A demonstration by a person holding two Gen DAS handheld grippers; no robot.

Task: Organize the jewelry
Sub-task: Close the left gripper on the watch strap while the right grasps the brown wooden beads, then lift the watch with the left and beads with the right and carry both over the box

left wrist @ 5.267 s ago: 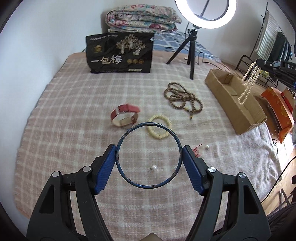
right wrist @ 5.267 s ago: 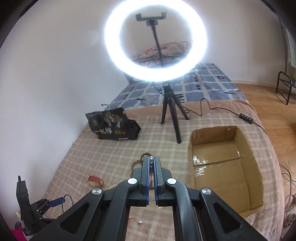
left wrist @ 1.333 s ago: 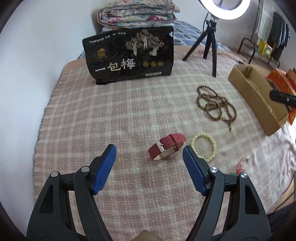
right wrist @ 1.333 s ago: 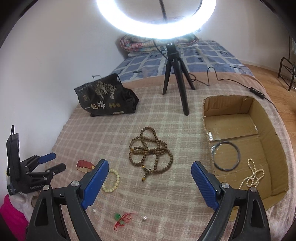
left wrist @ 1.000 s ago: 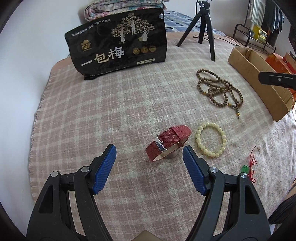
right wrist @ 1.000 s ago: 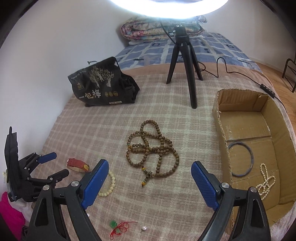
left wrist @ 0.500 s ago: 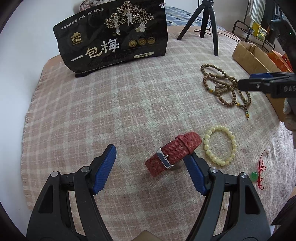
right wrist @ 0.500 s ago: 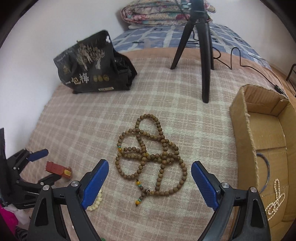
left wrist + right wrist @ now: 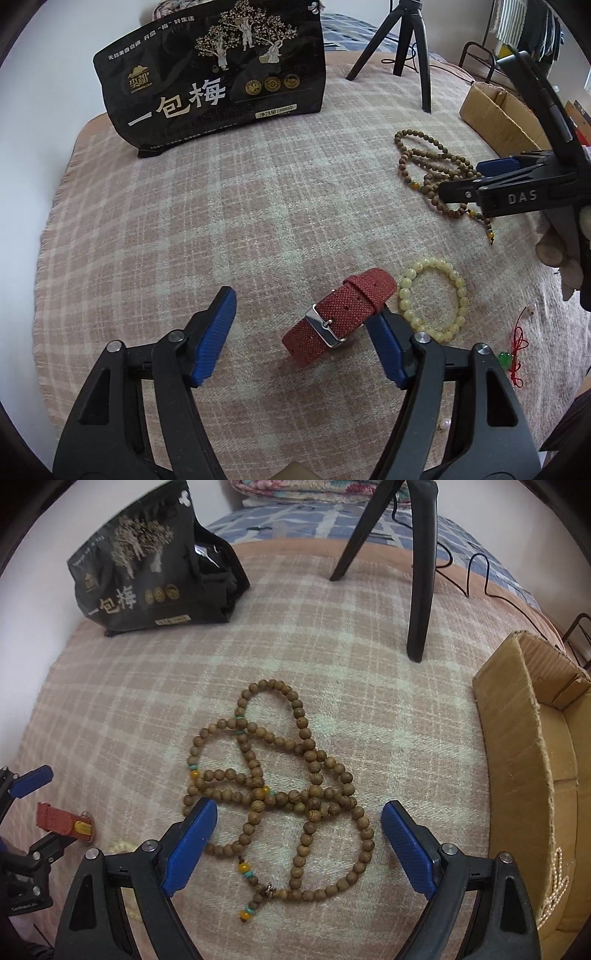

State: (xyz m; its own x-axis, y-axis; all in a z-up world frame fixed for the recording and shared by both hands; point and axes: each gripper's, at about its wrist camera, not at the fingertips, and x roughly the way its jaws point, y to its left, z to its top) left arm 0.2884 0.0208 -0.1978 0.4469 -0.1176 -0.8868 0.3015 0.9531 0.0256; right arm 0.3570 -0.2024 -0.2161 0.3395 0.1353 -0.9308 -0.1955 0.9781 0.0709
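Note:
A red woven watch strap (image 9: 340,317) with a steel buckle lies on the plaid blanket between the blue pads of my left gripper (image 9: 301,343). The jaws are closing; the right pad is at the strap's end and the left pad stands clear of it. My right gripper (image 9: 299,845) hangs wide open just over a tangled brown wooden bead necklace (image 9: 277,786), one pad on each side of its near loops. A cream bead bracelet (image 9: 432,299) lies right of the watch. The right gripper (image 9: 465,177) also shows over the beads (image 9: 428,162) in the left wrist view.
A cardboard box (image 9: 517,757) stands at the right with a pearl necklace (image 9: 554,886) inside. A black snack bag (image 9: 214,74) and a tripod (image 9: 410,48) stand at the back. A red string with a green bead (image 9: 513,350) and a loose pearl (image 9: 445,434) lie near the blanket's edge.
My left gripper has sunk closer to the watch and its jaws have narrowed a little. My right gripper has dropped and tilted down over the wooden beads. Bangle and pearls held earlier lie in the box.

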